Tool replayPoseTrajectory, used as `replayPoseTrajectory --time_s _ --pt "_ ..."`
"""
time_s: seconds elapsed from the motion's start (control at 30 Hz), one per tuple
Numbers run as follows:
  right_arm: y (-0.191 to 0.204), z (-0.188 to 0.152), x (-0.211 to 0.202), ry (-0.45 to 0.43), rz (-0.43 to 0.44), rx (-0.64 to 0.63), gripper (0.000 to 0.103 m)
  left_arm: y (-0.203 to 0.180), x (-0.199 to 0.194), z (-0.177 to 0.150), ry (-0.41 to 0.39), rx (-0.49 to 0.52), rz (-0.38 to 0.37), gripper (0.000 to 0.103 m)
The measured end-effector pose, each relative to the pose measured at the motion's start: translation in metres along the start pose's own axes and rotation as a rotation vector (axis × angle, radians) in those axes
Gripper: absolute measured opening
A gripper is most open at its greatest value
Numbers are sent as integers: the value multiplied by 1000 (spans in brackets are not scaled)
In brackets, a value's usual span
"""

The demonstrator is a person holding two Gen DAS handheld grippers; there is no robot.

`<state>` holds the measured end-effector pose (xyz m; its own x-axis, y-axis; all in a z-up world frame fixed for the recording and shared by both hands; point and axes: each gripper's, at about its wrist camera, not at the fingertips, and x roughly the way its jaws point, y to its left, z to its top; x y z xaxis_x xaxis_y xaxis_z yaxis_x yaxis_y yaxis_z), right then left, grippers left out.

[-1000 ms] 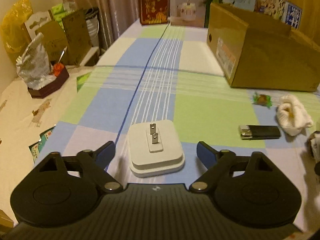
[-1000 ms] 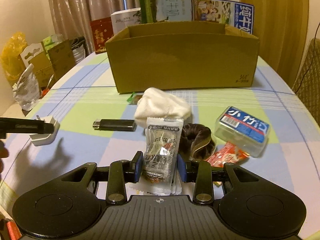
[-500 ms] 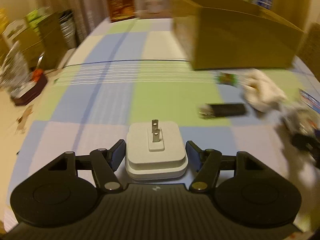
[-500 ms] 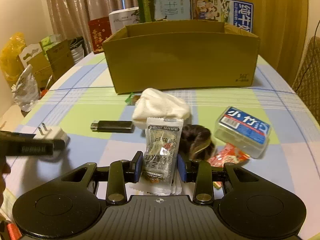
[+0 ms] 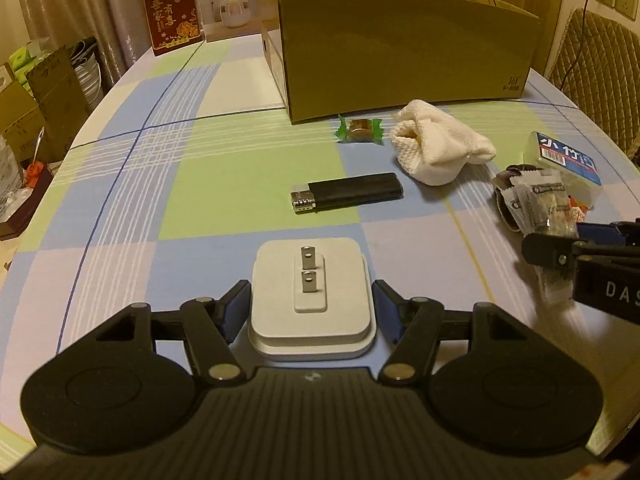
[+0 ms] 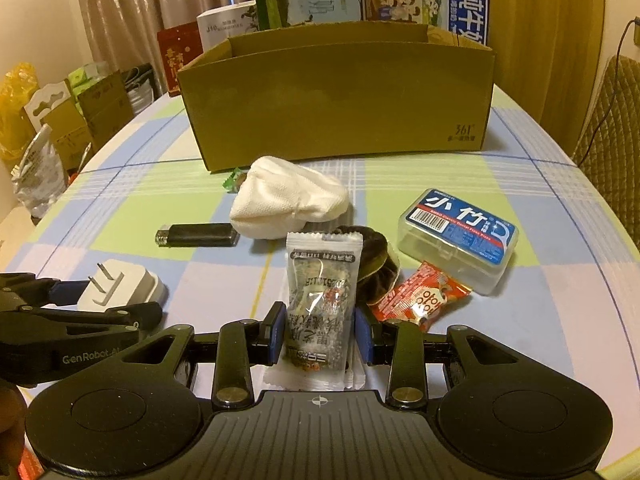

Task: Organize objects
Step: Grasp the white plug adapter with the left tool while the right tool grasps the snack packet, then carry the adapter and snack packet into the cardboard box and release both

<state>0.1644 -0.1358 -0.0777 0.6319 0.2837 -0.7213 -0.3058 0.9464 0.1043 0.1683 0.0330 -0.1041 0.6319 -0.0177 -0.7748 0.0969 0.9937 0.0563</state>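
Observation:
In the left wrist view a white plug charger (image 5: 312,300) lies prongs up between the blue pads of my left gripper (image 5: 312,300), which is shut on its sides just above the checked tablecloth (image 5: 224,184). My right gripper (image 6: 320,334) is shut on a clear snack packet (image 6: 320,292). The right wrist view shows the left gripper (image 6: 80,308) with the charger (image 6: 120,288) at its left edge. An open cardboard box (image 5: 400,52) (image 6: 336,100) stands at the back.
Between grippers and box lie a black lighter (image 5: 348,196), a green-wrapped candy (image 5: 360,130), a white cloth (image 5: 436,148), a brown scrunchie (image 6: 376,268), a red packet (image 6: 424,300) and a clear floss box (image 6: 456,236). A padded chair (image 5: 596,72) stands right of the table.
My left gripper went from wide open to shut on the charger and swung right to face the box. The right gripper kept the snack packet and barely moved.

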Motion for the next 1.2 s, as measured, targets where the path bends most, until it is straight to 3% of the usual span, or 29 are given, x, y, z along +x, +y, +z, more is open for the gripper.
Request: replayPoseTrajectory --time_s 0.5,0.67,1.2 --pt "-1 2 9 12 -23 -4 35 -3 -3 2 -10 0 -13 60" --pt "0 5 -2 -26 -32 -14 34 -7 -8 7 -17 9 -20 60" --pt "-19 55 -55 -105 0 0 34 -30 -57 64 -98 6 -58 60"
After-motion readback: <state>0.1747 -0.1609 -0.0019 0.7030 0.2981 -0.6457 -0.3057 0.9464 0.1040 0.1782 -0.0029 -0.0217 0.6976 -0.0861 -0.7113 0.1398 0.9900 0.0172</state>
